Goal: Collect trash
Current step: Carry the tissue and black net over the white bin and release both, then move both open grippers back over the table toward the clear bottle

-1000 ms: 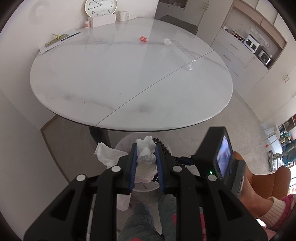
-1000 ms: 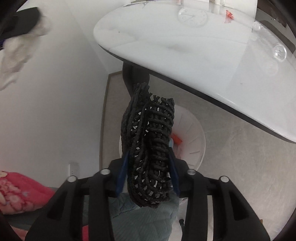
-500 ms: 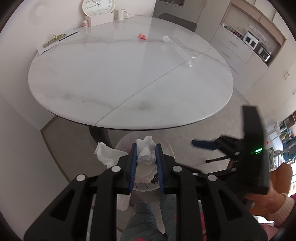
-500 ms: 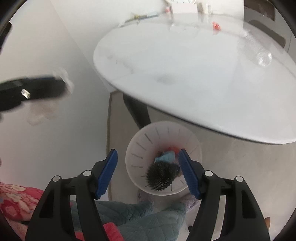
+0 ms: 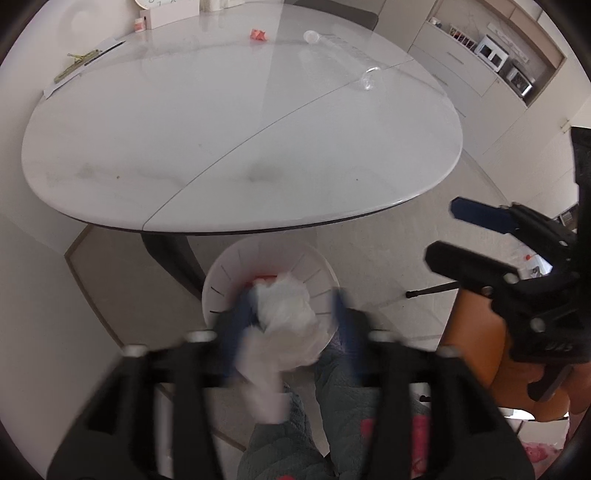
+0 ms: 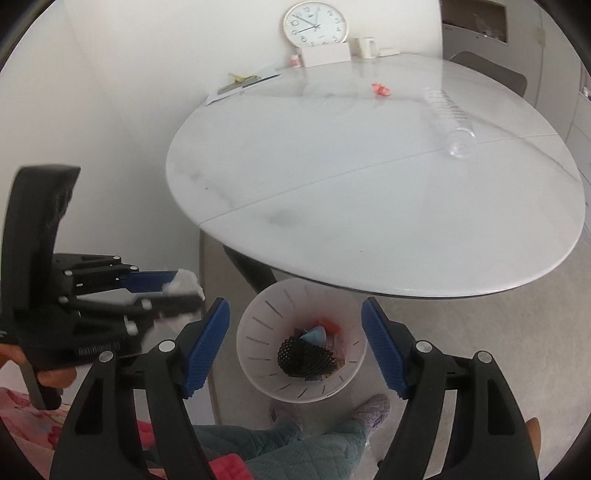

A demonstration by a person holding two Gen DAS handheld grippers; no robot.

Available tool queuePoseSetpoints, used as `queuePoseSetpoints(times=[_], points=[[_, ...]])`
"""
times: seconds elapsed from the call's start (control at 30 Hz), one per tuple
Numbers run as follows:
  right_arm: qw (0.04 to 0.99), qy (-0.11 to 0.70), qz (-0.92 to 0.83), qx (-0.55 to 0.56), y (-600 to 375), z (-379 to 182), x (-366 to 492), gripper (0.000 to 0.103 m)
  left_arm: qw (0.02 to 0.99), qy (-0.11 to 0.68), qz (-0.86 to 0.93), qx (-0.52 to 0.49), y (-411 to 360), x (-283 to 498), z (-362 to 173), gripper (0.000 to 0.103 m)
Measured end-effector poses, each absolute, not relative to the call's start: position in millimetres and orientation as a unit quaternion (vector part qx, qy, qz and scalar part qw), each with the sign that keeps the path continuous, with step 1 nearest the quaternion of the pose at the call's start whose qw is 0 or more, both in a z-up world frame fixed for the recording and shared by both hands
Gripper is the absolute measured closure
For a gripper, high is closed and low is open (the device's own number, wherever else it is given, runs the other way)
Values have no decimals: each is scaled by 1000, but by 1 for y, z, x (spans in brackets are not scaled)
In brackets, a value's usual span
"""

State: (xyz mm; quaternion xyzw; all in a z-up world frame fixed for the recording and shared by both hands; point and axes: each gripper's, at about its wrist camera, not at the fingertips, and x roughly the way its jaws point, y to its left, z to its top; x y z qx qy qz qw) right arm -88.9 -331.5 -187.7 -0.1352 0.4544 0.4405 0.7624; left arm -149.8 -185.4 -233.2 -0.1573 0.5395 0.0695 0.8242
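Note:
A white slotted bin (image 5: 221, 271) (image 6: 258, 365) stands on the floor under the table's near edge. My left gripper (image 5: 291, 317) (image 6: 184, 290) hangs blurred above it. Its jaws are opening, and a crumpled white tissue (image 5: 286, 314) (image 6: 183, 282) lies loose between them against the left pad. My right gripper (image 6: 295, 302) (image 5: 441, 230) is open and empty above the bin, its jaws still opening slightly. A black mesh net (image 6: 306, 356) lies in the bin on blue and red scraps. On the table (image 6: 369, 206) rest a red wrapper (image 6: 381, 89) (image 5: 258, 34) and a clear plastic bottle (image 6: 448, 114) (image 5: 343, 55).
At the table's far edge are a clock (image 6: 316, 23), a mug (image 6: 365, 47), a white box and a sheet of paper (image 6: 243, 85) with small items on it. A person's quilted teal legs (image 6: 295, 450) and slipper are beside the bin. An orange seat (image 5: 476, 343) stands on the right.
My right gripper has let the black net fall into the bin, opened wide and risen. My left gripper has sunk toward the bin and its jaws have spread off the tissue.

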Motion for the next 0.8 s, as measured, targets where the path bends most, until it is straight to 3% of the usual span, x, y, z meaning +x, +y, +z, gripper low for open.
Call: queuePoseSetpoints(times=[0.17, 0.43, 0.57, 0.63, 0.7, 0.8], points=[[770, 454, 428, -133, -336, -185, -89, 27, 826, 537, 70, -156, -189, -149, -229, 25], [774, 458, 419, -123, -341, -187, -87, 26, 828, 532, 76, -159, -187, -152, -223, 23], [780, 453, 413, -125, -339, -183, -87, 20, 832, 526, 82, -157, -185, -154, -214, 22], [783, 451, 410, -126, -339, -180, -86, 16, 835, 519, 89, -157, -182, -156, -206, 17], [792, 444, 401, -125, -339, -172, -84, 5, 840, 510, 95, -159, -178, -157, -196, 13], [805, 432, 388, -123, -340, -158, -80, 2, 851, 489, 106, -160, -170, -158, -178, 8]])
